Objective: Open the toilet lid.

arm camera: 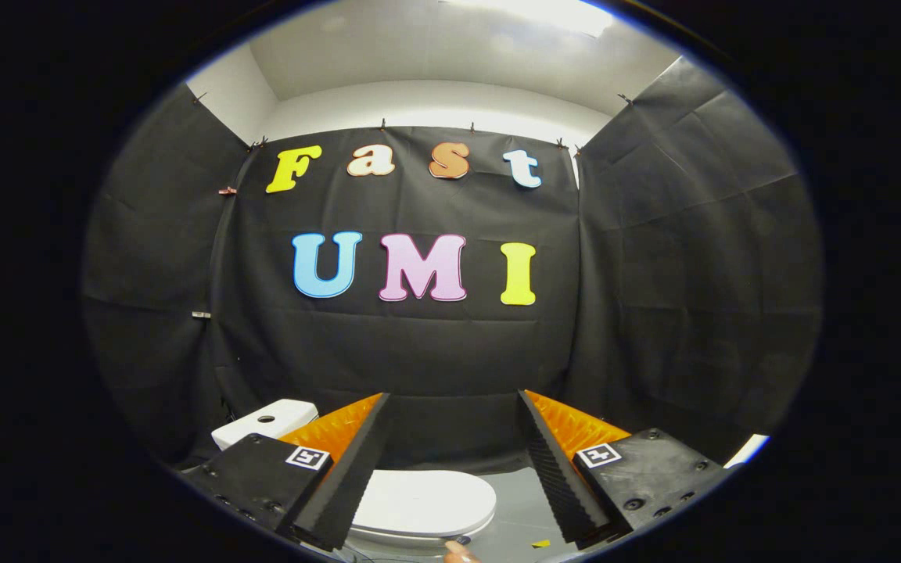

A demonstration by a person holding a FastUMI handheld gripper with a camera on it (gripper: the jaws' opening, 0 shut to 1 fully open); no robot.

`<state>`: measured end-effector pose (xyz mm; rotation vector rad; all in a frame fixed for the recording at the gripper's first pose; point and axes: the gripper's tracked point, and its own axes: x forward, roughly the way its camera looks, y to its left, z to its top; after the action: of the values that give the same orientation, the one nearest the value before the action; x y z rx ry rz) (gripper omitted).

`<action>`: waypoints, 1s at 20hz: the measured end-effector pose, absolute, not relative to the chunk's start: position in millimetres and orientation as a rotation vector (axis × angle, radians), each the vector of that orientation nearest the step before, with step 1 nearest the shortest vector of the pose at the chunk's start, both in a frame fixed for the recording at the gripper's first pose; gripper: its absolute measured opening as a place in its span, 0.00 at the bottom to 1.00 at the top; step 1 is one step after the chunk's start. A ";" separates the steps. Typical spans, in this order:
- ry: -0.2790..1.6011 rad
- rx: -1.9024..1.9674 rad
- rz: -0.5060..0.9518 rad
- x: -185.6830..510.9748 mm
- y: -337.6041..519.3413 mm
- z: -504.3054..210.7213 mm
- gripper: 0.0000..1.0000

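Two fingers of the gripper (454,461) are seen spread wide apart, with nothing held between them and nothing touched by either one. A broad gap is left between their inner edges, and through that gap the toilet lid (425,500) is seen, low and near, lying flat and closed on the bowl. The lid sits just ahead of and below the fingertips, closer to the left finger, whose inner edge overlaps the lid's left side in the view; whether the two touch cannot be told, though the finger appears to be held above it. The lid's rounded right edge is shown free, with bare grey floor (517,516) to its right, between it and the right finger. A small yellow scrap (541,543) is seen on that floor, near the right finger's base. At the lid's near edge a small dark object (462,539) is seen, and a fingertip (457,554) of a person is seen just below it. The toilet tank (264,422) is placed to the far left, beyond the left finger, with its top flat and a round button on it. Black cloth walls (419,352) are hung behind and on both sides, well beyond the fingers, and much open room is left above the lid.
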<state>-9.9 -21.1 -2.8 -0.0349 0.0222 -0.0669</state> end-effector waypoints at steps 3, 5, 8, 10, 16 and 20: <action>0.038 -0.022 -0.080 -13.5 -29.6 -16.0 0.99; 0.047 0.013 -0.090 -14.1 -36.1 -26.4 0.98; 0.071 0.080 -0.118 -12.9 -52.1 -51.1 0.99; 0.093 0.132 -0.140 -10.4 -64.5 -70.8 1.00; 0.194 0.263 -0.178 -4.4 -91.7 -154.7 0.99; 0.319 0.411 -0.169 5.7 -98.1 -235.6 0.99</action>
<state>5.7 -98.1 -235.6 0.4105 0.3186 -0.1688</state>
